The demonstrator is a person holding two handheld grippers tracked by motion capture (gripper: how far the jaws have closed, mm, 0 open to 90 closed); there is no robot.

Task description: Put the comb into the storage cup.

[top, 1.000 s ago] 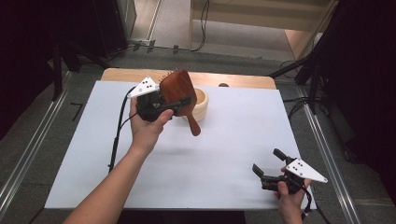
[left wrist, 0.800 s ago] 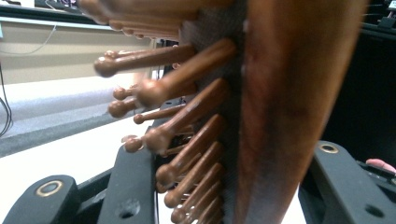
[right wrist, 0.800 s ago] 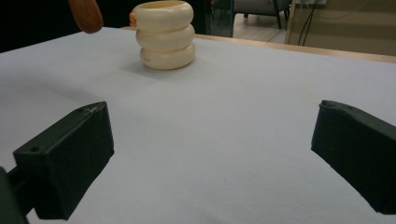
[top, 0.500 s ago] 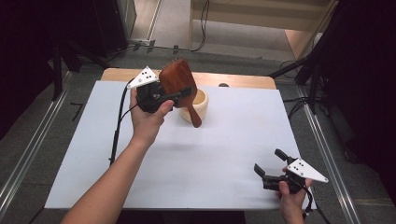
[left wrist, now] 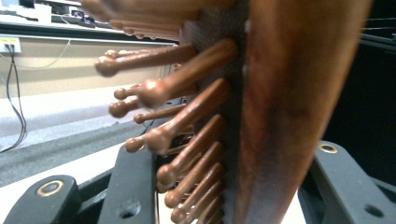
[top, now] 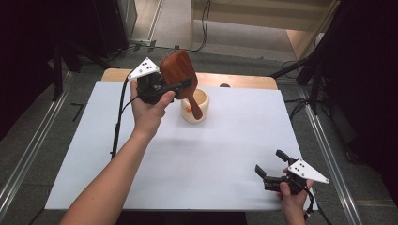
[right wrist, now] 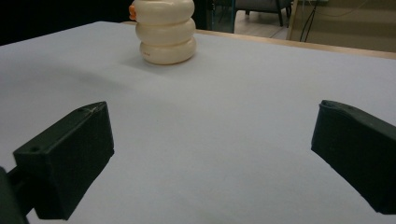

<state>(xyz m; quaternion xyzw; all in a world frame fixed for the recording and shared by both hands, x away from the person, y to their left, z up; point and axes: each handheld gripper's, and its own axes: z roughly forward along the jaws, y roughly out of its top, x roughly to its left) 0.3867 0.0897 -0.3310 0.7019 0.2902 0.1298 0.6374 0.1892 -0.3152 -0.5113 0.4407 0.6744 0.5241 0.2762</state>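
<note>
Above the cream cup (top: 195,106), left tongs (top: 180,86) clamp the hairbrush (top: 177,70) — right tongs (top: 271,166) gape.

A white-topped table (top: 197,159) is carrying a cream ribbed cup (top: 195,108), standing upright near its far edge.

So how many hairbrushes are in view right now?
1: a brown wooden paddle hairbrush, clamped in the left gripper above the cream ribbed cup. Something orange sits inside the cup, unclear what.
</note>
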